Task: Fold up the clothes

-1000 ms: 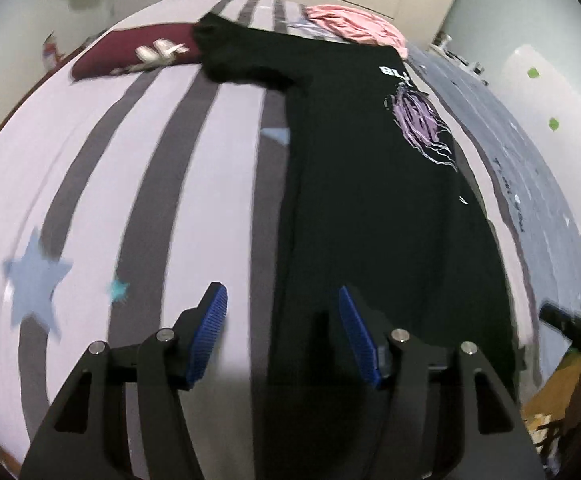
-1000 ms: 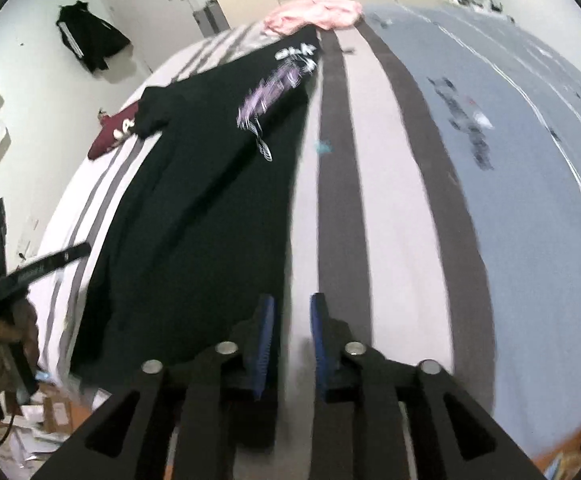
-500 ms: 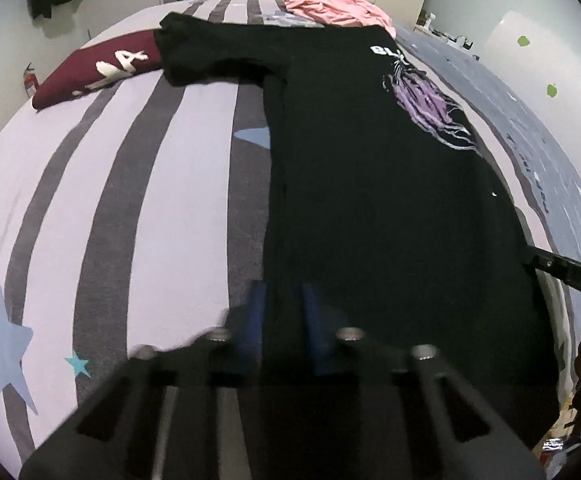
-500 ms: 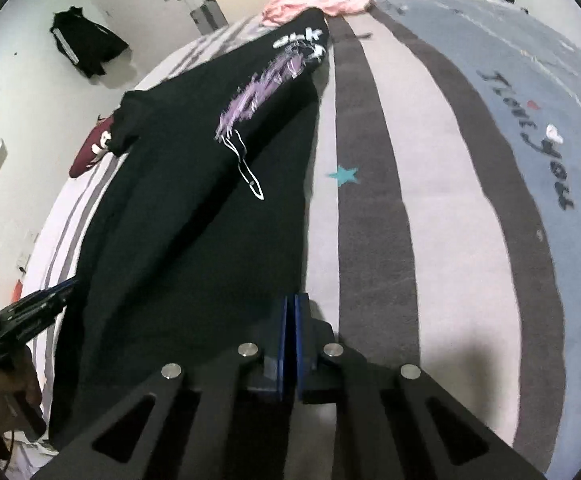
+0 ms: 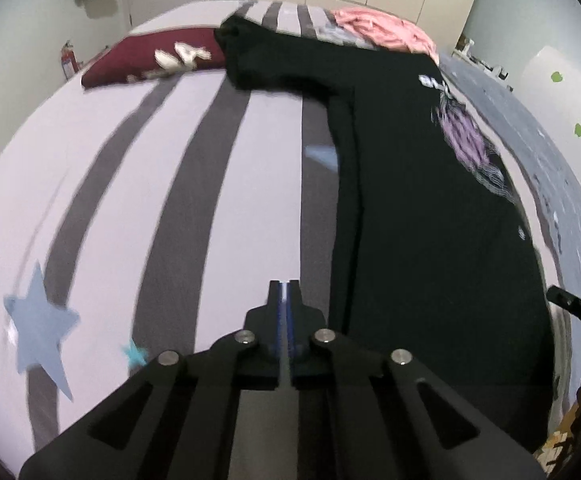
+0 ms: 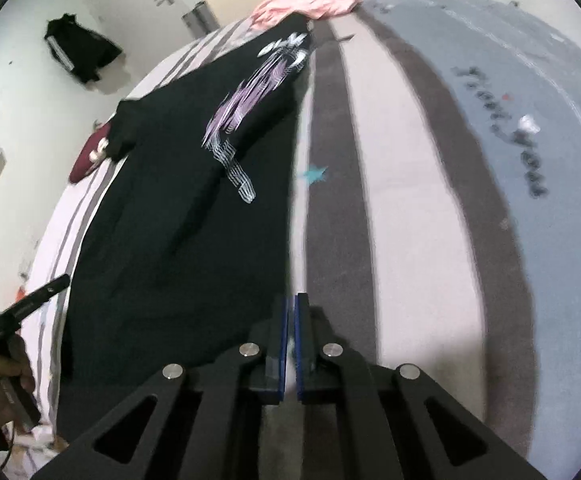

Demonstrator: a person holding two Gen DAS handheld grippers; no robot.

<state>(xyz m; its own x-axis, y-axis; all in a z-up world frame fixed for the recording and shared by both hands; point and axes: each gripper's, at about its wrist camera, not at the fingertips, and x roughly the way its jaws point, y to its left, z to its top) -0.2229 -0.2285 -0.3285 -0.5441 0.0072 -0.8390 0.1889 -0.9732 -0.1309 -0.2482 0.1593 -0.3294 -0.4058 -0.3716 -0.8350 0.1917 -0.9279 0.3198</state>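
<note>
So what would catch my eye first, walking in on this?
Probably the long black T-shirt with its purple and white print, spread lengthwise on the striped bed cover. Beyond it, a pink garment lies bunched at the far end and a maroon one off to one side. Up close, each black tool, left and right, has its blue fingers pressed together.

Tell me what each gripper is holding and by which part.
Nothing. The left gripper and right gripper are both shut with no cloth between them, beside the black shirt.
</note>
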